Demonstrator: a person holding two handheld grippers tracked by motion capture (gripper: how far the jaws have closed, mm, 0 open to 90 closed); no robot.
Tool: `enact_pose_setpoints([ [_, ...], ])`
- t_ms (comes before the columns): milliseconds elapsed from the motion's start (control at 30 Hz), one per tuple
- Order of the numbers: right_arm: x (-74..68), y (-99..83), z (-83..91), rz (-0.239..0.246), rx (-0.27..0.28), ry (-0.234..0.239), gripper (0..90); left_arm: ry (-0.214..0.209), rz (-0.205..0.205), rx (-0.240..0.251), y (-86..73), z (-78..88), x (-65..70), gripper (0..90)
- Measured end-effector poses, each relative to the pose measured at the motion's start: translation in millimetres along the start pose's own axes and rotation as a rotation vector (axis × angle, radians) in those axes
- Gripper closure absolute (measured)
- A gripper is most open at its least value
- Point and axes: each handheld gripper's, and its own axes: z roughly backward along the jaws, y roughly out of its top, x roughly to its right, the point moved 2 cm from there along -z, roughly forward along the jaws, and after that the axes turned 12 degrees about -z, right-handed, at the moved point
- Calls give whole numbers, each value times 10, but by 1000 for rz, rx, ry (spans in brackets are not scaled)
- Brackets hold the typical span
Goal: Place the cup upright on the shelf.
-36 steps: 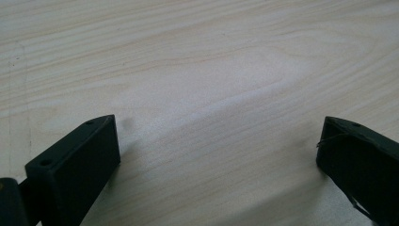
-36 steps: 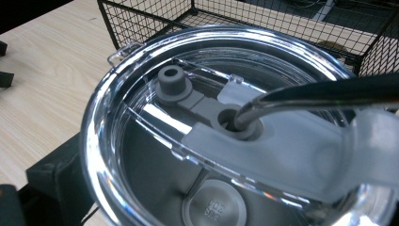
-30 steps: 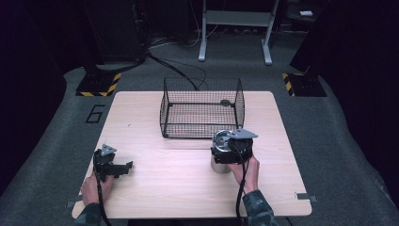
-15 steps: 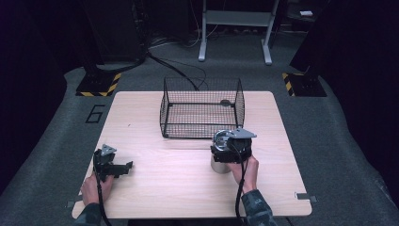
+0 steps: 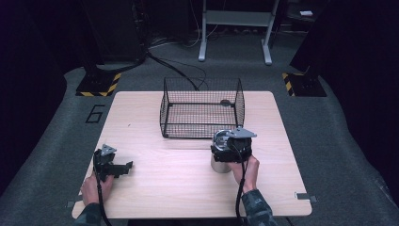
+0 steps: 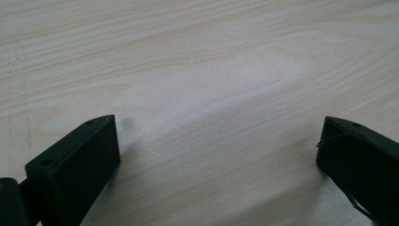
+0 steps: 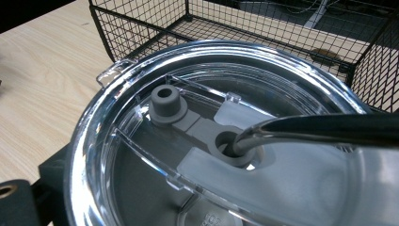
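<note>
Nothing is moving since before: my right tool is gripping the cup, my left tool is resting apart on the table.

Number 6 marked on the grey floor, left of table

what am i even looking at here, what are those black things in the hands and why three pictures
A person sits at a wooden table and holds a hand tool with two black jaws in each hand. The high view looks down from above. The left gripper rests at the near left; its own camera shows its jaws wide apart over bare wood. The right gripper is at a metal cup just in front of a black wire basket. Its camera looks down on the cup's clear plastic lid, with a metal straw through a hole. The lid hides the jaws, so I cannot tell whether they grip it.
</note>
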Motion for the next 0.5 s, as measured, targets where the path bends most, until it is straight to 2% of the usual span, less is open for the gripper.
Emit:
enact_pose_setpoints([
  [233, 2, 30, 22, 7, -1, -5, 33, 2, 8, 6, 1, -5, 5, 0],
  [333, 6, 59, 34, 16, 1, -5, 33, 0, -1, -1, 0, 1, -1, 0],
  [367, 1, 67, 42, 13, 1, -10, 33, 5, 9, 8, 1, -6, 6, 0],
  [400, 0, 79, 48, 15, 3, -9, 33, -1, 0, -2, 1, 2, 0, 0],
  [433, 10, 89, 53, 31, 1, -7, 33, 4, 4, 4, 0, -4, 3, 0],
  [467, -1, 97, 58, 14, 5, -9, 33, 0, 6, 2, 1, -2, 3, 0],
  [500, 2, 109, 61, 20, 8, -7, 33, 0, 0, -1, 1, 1, -1, 0],
])
